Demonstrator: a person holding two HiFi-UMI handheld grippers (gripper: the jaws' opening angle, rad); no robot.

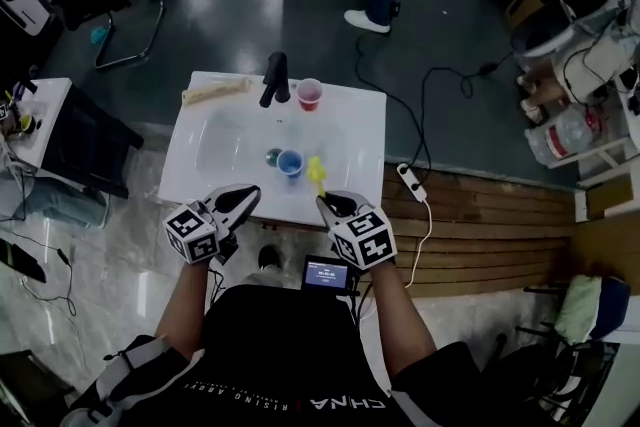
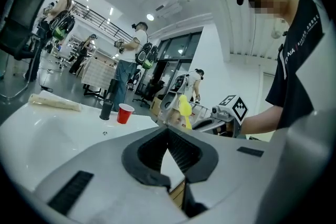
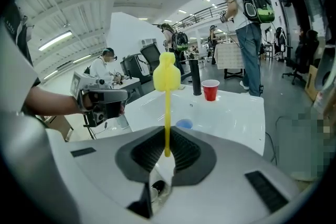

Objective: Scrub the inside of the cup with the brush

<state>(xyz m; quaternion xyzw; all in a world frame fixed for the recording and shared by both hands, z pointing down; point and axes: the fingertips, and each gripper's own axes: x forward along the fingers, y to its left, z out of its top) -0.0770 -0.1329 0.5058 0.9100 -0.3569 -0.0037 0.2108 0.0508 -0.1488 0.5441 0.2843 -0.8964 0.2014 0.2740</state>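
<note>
With the right gripper pinching the yellow brush and the left gripper pressed together on nothing, scrubbing seems not yet begun: the blue cup stands on the white surface just at the brush's nine o'clock, so the brush head must next tip into it.

The left forearm and right forearm, both bare, reach forward from the torso, with the wrists drawn closer together than the elbows. The left gripper points far and a little to the right, its jaws pressed together with nothing between them. The right gripper is level with it and near it on the right, and points far and slightly left. Its jaws are clamped on the thin stem of a yellow brush, which sticks straight out beyond the tips.
</note>
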